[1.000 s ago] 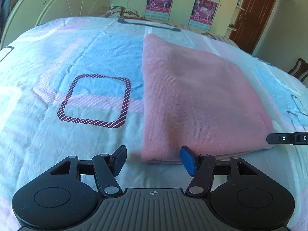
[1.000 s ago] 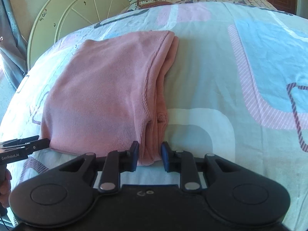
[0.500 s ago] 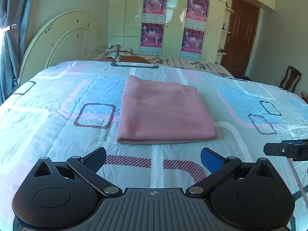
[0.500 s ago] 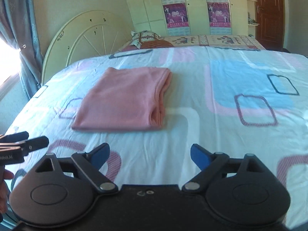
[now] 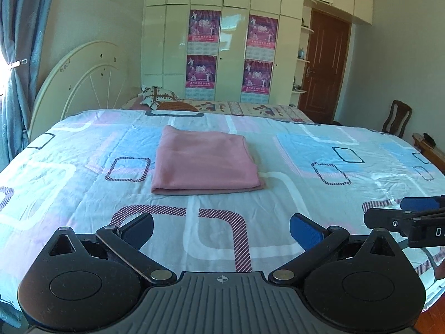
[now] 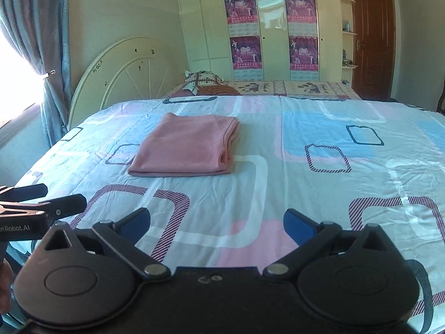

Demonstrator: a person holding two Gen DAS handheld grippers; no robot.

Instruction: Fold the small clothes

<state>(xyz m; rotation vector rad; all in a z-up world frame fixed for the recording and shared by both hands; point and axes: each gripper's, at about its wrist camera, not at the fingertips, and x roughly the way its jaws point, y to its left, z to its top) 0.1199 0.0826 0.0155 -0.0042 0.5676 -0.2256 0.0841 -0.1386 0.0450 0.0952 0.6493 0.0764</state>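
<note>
A pink garment [image 5: 204, 161] lies folded into a flat rectangle on the patterned bedspread [image 5: 83, 167], well ahead of both grippers. It also shows in the right wrist view [image 6: 186, 144], with its layered edges on the right side. My left gripper [image 5: 221, 229] is open and empty, held back near the bed's front edge. My right gripper [image 6: 217, 224] is open and empty too, beside the left one. Each gripper shows at the edge of the other's view: the right gripper [image 5: 411, 217] and the left gripper [image 6: 41, 206].
A cream headboard [image 5: 80, 83] stands at the bed's left. A pillow [image 5: 158, 97] lies on a second bed behind. A wardrobe with posters [image 5: 230, 55], a brown door [image 5: 325, 69] and a wooden chair [image 5: 397, 119] are farther back. Blue curtains [image 5: 19, 55] hang at left.
Both grippers let go of the pink garment's near edge, opened wide and pulled back and up from it. The garment stays folded on the bed.
</note>
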